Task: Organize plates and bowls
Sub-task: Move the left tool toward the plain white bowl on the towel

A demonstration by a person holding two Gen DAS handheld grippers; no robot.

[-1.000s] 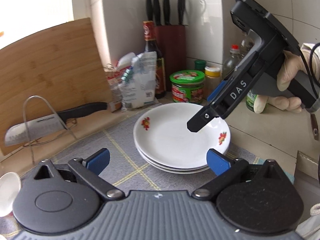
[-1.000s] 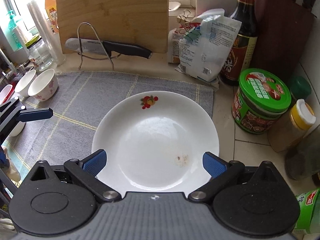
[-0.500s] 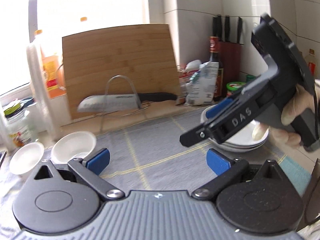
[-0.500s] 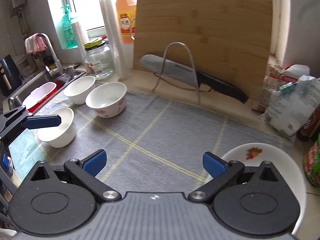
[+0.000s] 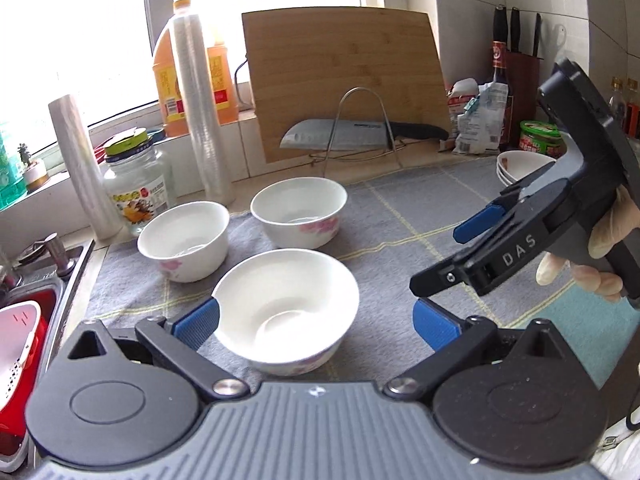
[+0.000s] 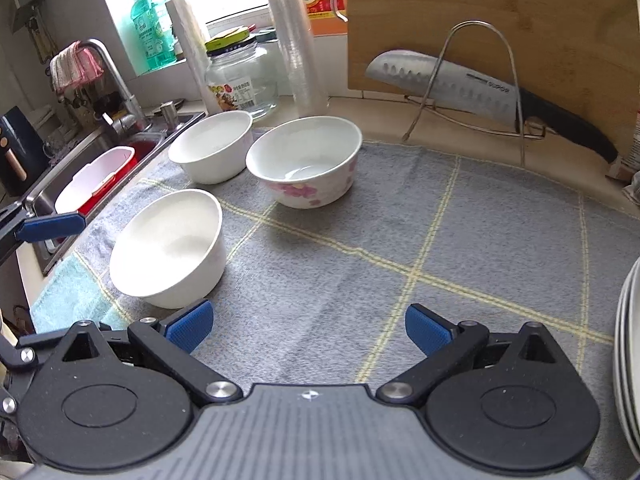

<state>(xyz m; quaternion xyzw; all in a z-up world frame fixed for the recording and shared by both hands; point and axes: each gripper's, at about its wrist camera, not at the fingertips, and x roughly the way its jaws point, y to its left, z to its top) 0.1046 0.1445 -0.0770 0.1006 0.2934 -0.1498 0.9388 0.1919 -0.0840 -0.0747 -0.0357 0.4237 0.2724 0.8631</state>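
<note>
The left gripper (image 5: pixel 316 322) gapes wide around the nearest bowl (image 5: pixel 285 306) on the grey mat (image 6: pixel 400 240), gripping nothing. The right gripper (image 6: pixel 308 328) hovers empty, spread wide. Beyond that bowl sit two bowls (image 6: pixel 306 160); stacked plates (image 5: pixel 516 166) lie far right.

Plate stack (image 6: pixel 628 360) cut by edge

A knife (image 5: pixel 352 135) is resting in a wire rack (image 5: pixel 362 128) against a leaning cutting board (image 5: pixel 344 76); a jar (image 6: pixel 242 76) is standing by the sink (image 6: pixel 92 140); a grey cloth (image 6: pixel 420 240) is covering the counter.
</note>
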